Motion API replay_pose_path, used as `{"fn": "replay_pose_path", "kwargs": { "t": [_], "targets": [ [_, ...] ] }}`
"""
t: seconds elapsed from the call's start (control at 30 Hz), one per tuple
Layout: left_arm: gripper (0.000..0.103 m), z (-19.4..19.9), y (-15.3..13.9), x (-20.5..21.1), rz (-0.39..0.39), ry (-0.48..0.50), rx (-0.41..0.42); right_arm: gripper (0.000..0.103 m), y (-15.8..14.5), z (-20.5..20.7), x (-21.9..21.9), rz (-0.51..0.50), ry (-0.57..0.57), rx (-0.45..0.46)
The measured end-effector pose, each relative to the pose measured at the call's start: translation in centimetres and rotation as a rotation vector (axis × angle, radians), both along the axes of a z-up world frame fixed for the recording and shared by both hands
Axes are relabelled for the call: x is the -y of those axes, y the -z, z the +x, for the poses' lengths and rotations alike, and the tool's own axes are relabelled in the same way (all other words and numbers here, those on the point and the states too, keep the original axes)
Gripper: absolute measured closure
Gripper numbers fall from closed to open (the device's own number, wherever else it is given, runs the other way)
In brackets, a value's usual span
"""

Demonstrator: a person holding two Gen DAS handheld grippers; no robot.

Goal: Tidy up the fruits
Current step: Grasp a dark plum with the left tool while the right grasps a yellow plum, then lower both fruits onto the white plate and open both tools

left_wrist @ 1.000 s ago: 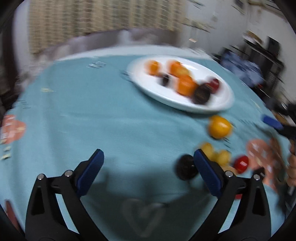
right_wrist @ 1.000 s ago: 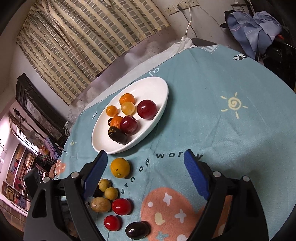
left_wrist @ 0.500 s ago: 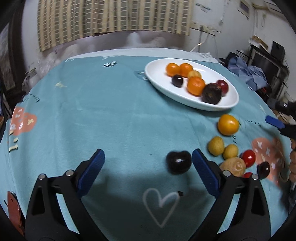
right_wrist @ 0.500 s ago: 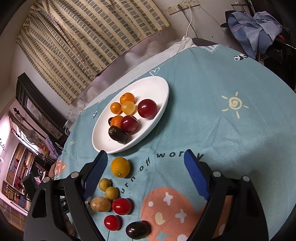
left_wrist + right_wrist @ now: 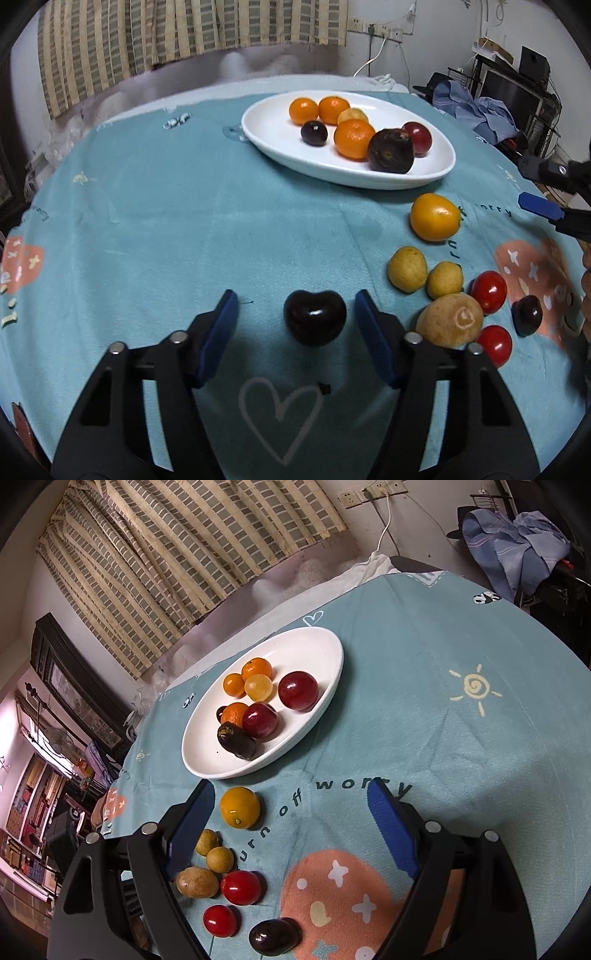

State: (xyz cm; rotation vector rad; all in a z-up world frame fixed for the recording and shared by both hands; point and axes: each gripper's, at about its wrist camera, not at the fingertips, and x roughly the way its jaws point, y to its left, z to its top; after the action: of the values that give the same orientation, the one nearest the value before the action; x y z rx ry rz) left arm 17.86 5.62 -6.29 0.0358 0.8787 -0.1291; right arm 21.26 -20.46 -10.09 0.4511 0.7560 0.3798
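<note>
A dark cherry [image 5: 315, 316] lies on the teal cloth between the jaws of my left gripper [image 5: 295, 314], which is open around it with gaps on both sides. A white oval plate [image 5: 424, 173] [image 5: 207, 764] holds several oranges, plums and dark fruits. Loose fruits lie near it: a yellow-orange fruit [image 5: 435, 216] [image 5: 239, 807], two small yellow ones [image 5: 407, 268], a brown one [image 5: 450, 320], red tomatoes [image 5: 488, 292] [image 5: 241, 887] and a dark grape [image 5: 273, 936]. My right gripper [image 5: 291, 823] is open and empty above the cloth.
The round table's teal cloth [image 5: 166, 221] drops off at every side. Curtains and a wall stand behind. A chair with clothes [image 5: 513, 542] is at the right. My right gripper shows at the right edge of the left wrist view [image 5: 546, 199].
My left gripper moved right and forward so the dark cherry now sits between its jaws, and the jaws have narrowed. The right gripper has barely moved.
</note>
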Motion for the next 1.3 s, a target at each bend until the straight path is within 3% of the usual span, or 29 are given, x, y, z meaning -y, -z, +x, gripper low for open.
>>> {"fn": "replay_pose_path", "kwargs": {
  "t": [0.17,0.27,0.33,0.5,0.73,0.8,0.87,0.93,1.1,1.3],
  "targets": [
    [0.046,0.5,0.3,0.7,0.013,0.018,-0.014,0.018,0.1,0.0,-1.1,-0.062,-0.024,0.010],
    [0.055,0.4,0.2,0.8,0.005,0.030,-0.010,0.018,0.3,-0.1,-1.9,-0.099,-0.047,0.018],
    [0.071,0.1,0.2,0.8,0.001,0.035,-0.006,0.018,0.3,-0.3,-2.8,-0.128,-0.084,0.026],
    [0.070,-0.1,0.1,1.5,0.009,0.064,-0.001,0.020,0.2,-0.4,-5.9,-0.219,-0.166,0.079],
    [0.070,0.0,0.1,1.3,-0.001,0.063,-0.006,0.039,1.6,2.8,-9.7,-0.368,-0.190,0.008],
    [0.070,0.0,0.1,1.3,-0.002,0.063,-0.006,0.043,2.1,3.2,-10.1,-0.374,-0.210,-0.009],
    [0.070,0.0,0.1,1.3,-0.002,0.063,-0.006,0.057,2.5,3.2,-10.7,-0.374,-0.246,-0.019],
    [0.070,0.0,0.1,1.3,-0.004,0.063,-0.006,0.065,2.6,2.9,-11.0,-0.381,-0.268,-0.010],
    [0.071,-0.2,0.0,1.4,-0.014,0.068,0.008,0.066,2.0,2.1,-10.1,-0.336,-0.265,0.008],
    [0.071,-0.5,-1.4,1.1,-0.034,0.052,0.061,0.066,-0.8,0.1,-6.5,-0.240,-0.209,0.083]
  ]
}}
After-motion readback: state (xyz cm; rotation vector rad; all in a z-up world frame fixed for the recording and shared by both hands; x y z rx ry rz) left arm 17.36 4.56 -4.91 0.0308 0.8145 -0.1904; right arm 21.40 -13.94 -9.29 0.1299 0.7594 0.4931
